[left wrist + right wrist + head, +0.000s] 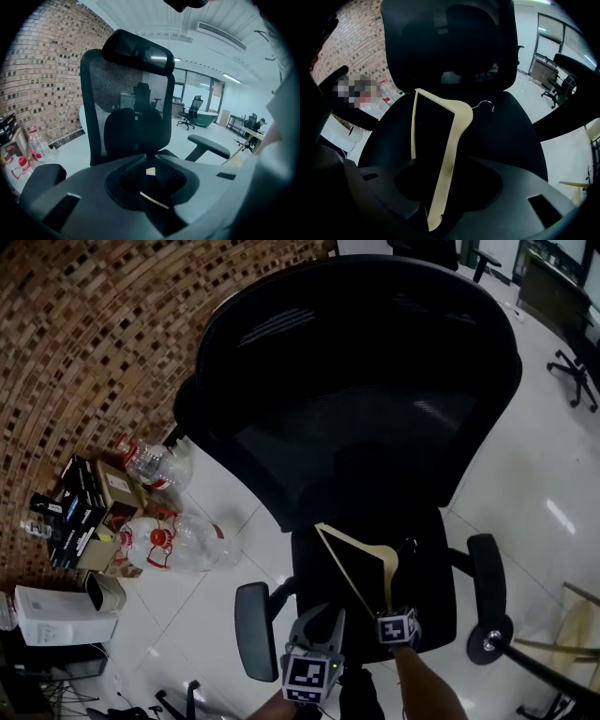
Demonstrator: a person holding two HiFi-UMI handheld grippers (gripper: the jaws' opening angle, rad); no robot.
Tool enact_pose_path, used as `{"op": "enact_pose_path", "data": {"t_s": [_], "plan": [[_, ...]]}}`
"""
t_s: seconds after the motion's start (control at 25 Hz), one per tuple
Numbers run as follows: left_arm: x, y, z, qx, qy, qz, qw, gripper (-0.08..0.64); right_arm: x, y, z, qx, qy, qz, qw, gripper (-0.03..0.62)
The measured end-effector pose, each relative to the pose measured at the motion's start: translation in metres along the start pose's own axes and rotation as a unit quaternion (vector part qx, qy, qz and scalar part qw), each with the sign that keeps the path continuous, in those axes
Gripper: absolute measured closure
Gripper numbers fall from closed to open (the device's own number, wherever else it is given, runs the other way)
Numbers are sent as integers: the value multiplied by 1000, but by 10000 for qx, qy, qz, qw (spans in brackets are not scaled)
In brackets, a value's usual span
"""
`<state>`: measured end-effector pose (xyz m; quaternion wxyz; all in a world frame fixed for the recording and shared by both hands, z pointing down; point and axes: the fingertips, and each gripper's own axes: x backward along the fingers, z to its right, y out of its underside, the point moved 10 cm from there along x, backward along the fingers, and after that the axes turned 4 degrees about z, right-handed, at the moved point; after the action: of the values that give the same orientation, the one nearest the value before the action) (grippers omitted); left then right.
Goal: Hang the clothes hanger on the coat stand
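Black office chair (375,427) fills the middle of the head view. Wooden hanger (449,154) lies on its seat, metal hook toward the backrest.

Right gripper (445,187): jaws apart, with the near end of one hanger arm lying between them; pads not pressing on it.

Left gripper (149,176): jaws a narrow gap apart, gripping nothing. It is low over the seat's front edge, just left of the right gripper.

Left of frame, on the white floor (525,474) by the brick wall (84,334):
- clear bottles (183,545) with red caps and red labels, print unreadable, contents unclear
- cardboard boxes (94,507)
- a white box (52,615)

Upper right: another office chair (577,367).
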<state>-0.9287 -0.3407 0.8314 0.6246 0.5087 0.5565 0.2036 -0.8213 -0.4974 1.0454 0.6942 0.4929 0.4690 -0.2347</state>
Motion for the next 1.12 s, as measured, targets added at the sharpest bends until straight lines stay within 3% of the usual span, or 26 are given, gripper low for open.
{"op": "enact_pose_path", "data": {"t_s": [0.2,0.36,0.44,0.56,0.68,1.12], "plan": [[-14,3,-12,-122,-47,-28,9999,491,-25,17,6,-191,63,-516,9985,425],[-24,10,-12,-135,-132,-114,9998,491,-34,26,14,-226,258,-279,9990,431],[-27,12,-7,-143,-151,-139,9997,491,-36,24,21,-257,138,-169,9994,434],[-24,9,2,-138,-125,-140,9997,491,-33,22,24,-487,-173,-120,9986,499],[-18,9,9,-200,-58,-158,9997,491,-30,28,24,-784,-213,-213,9965,508],[24,0,23,-324,155,9,9994,495,72,46,7,-360,557,830,9943,508]]}}
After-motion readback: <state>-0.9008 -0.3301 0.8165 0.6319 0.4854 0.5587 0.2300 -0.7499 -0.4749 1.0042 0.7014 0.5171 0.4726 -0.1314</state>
